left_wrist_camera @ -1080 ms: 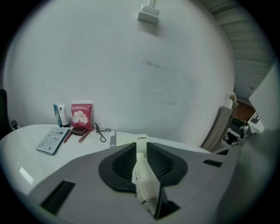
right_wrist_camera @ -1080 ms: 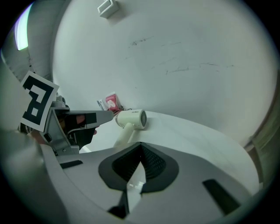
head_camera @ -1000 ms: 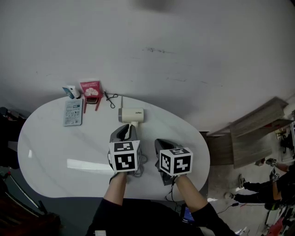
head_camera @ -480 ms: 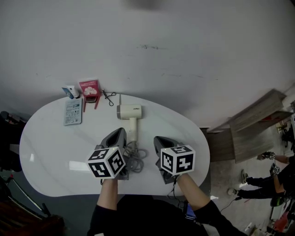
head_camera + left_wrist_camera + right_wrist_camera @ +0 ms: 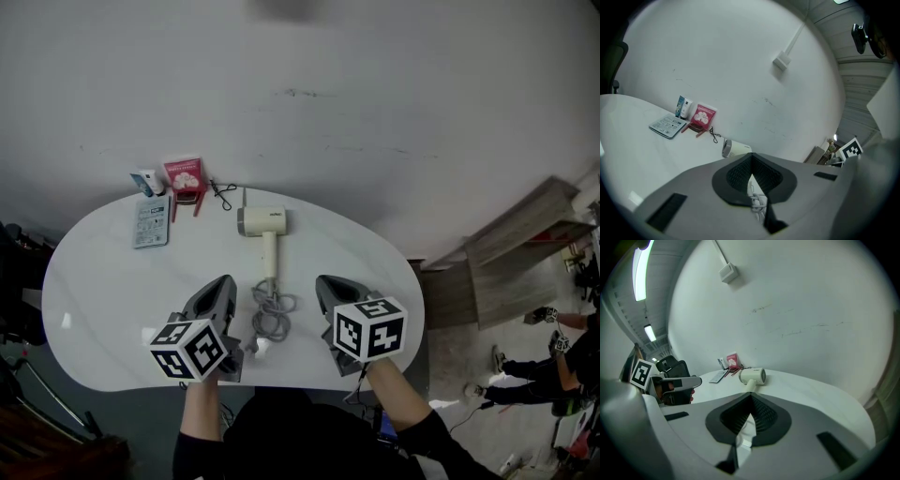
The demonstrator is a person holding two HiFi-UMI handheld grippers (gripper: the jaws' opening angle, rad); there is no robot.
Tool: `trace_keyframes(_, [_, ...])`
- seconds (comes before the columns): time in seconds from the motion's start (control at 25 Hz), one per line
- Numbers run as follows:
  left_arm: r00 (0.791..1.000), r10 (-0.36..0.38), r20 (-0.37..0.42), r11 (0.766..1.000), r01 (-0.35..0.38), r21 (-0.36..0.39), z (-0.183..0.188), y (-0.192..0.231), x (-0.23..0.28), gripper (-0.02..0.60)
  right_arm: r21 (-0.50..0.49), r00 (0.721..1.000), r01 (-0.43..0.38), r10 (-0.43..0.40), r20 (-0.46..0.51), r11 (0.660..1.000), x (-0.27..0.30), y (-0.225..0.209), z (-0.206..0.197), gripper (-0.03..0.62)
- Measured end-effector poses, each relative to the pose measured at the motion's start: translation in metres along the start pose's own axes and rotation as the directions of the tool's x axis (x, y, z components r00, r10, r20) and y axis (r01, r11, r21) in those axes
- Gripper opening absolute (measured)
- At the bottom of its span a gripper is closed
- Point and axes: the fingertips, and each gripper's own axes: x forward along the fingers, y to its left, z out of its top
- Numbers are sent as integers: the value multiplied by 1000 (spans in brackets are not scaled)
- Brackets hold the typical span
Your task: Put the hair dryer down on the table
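Cream-white smooth plastic, the hair dryer [image 5: 265,225] lies flat on the glossy white oval table [image 5: 103,281]. Its short barrel sits crosswise at the far side and its straight handle runs back toward the person, so the long axis points into the gap between the two tools. Its grey cord [image 5: 271,317] lies in loose loops in that gap. The dryer is ahead of both tools and apart from them, and the left gripper [image 5: 225,284] looks slightly nearer than the right gripper [image 5: 323,284]. Both have their dark ribbed pads pressed together on nothing, so the putting-down looks done. Farther back left are a red packet [image 5: 184,175] and a flat printed card [image 5: 151,222].
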Motion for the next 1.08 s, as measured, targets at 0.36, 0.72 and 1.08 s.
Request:
trace_keyframes(0.36, [1000,6,-10,1000,-5,23,-12,-6,-34,9,-33,1000,-11,11,15,999,-24,9,-9,2])
trace_keyframes(0.72, [1000,7,-17,999,-6,46,-26,-18,-57,9,-54,999,-16,17,28,998,-46,17,-23,2])
trace_keyframes(1.08, [999,19,-30,996,-17,89,-39,-28,-78,9,-43,999,-18,19,40,999,-66,19,-37,2])
